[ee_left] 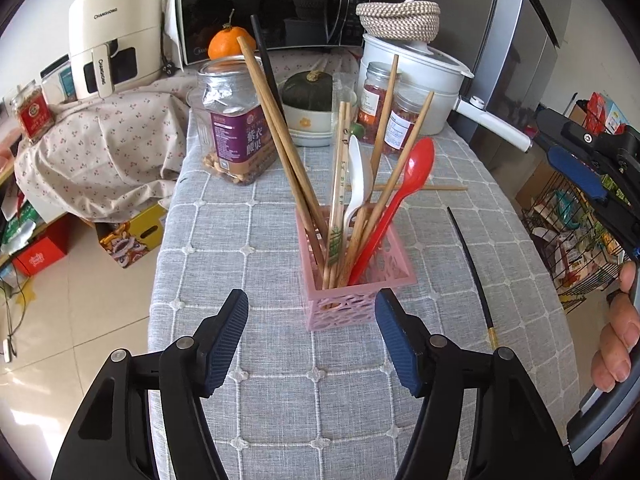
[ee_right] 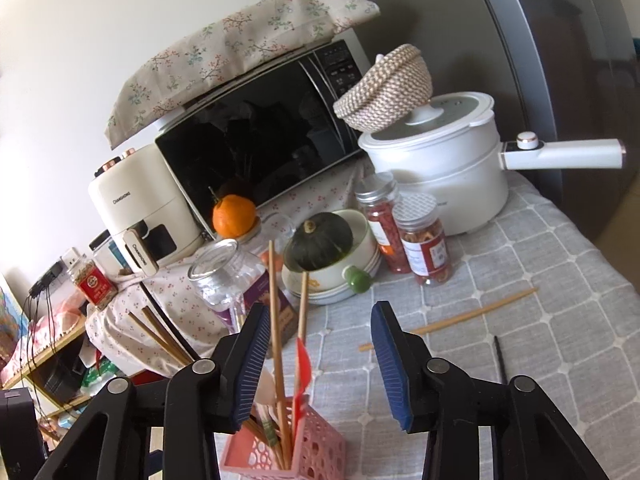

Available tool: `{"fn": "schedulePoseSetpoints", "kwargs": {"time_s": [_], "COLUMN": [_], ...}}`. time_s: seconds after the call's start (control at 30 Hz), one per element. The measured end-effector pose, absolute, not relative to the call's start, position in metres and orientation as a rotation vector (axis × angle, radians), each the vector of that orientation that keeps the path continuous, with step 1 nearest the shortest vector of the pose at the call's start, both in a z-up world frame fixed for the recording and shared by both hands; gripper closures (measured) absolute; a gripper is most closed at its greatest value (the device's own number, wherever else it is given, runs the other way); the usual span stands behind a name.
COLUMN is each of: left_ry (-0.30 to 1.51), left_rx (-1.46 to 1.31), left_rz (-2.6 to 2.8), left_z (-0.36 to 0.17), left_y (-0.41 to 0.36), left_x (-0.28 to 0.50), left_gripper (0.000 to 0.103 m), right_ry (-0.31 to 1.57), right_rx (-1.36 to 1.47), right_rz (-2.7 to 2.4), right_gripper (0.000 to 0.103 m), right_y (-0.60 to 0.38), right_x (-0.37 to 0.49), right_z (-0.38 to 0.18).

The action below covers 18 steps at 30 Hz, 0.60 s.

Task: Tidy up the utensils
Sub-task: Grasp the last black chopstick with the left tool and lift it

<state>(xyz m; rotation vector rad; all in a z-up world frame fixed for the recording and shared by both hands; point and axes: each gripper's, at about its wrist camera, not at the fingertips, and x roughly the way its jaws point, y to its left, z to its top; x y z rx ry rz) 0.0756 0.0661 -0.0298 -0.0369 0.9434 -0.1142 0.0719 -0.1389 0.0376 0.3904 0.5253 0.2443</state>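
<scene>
A pink lattice holder stands on the grey checked tablecloth. It holds several wooden chopsticks, a black chopstick, a white spoon and a red spoon. A black chopstick lies on the cloth right of the holder; a wooden chopstick lies behind it. My left gripper is open and empty, just in front of the holder. My right gripper is open and empty above the holder; it also shows at the right edge of the left wrist view. The loose wooden chopstick and black chopstick lie ahead.
At the back stand a nut jar, a bowl with a green squash, two spice jars, a white electric pot, a microwave and an air fryer. A fridge is at right; the table edge drops to floor at left.
</scene>
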Motion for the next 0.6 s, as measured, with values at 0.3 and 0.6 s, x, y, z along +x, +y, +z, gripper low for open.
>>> {"fn": "schedulePoseSetpoints", "kwargs": {"time_s": [0.3,0.6], "left_ry": [0.984,1.026], "left_rx": [0.025,0.074], "left_rz": [-0.183,-0.263], "left_z": [-0.033,-0.043], "left_y": [0.017,-0.052], "left_x": [0.070,0.071], "left_gripper": [0.032,0.031], "right_ry": [0.645,0.808], "right_rx": [0.329,0.312], "right_rz": [0.178,0.116], "right_gripper": [0.038,0.027], "right_y": [-0.189,-0.242], "right_x": [0.062,0.058], "right_z": [0.025,-0.001]}}
